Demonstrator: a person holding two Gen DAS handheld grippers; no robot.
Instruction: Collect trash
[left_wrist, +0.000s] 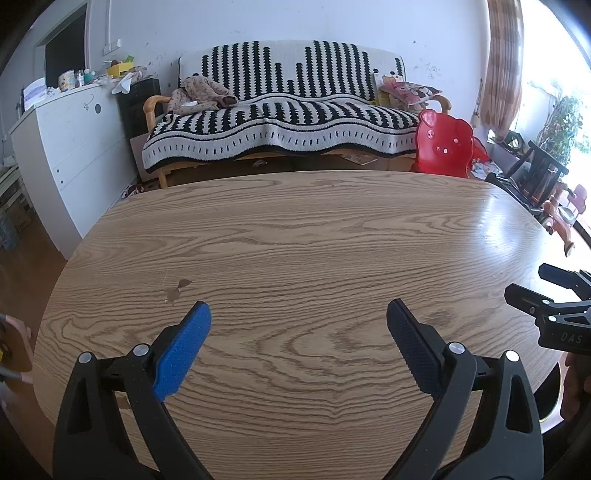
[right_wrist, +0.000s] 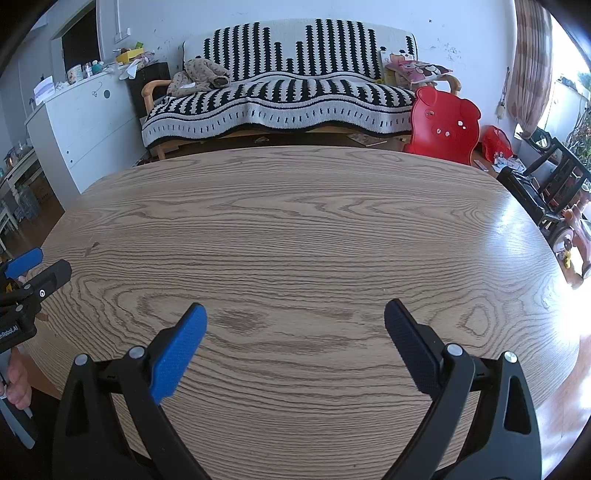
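Observation:
No trash shows on the wooden table (left_wrist: 314, 236) in either view. My left gripper (left_wrist: 299, 314) is open and empty, held over the near part of the table. My right gripper (right_wrist: 295, 314) is open and empty too, over the table (right_wrist: 314, 221) to the right of the left one. The right gripper's fingers (left_wrist: 532, 299) show at the right edge of the left wrist view. The left gripper's fingers (right_wrist: 37, 273) show at the left edge of the right wrist view. A small dark stain (left_wrist: 177, 290) marks the table ahead of the left gripper.
A sofa with a black-and-white striped cover (left_wrist: 280, 122) stands beyond the table's far edge. A red pig-shaped chair (left_wrist: 445, 142) is at its right end. A white cabinet (left_wrist: 70, 147) stands at the left. A dark chair and toys (right_wrist: 554, 199) crowd the right side.

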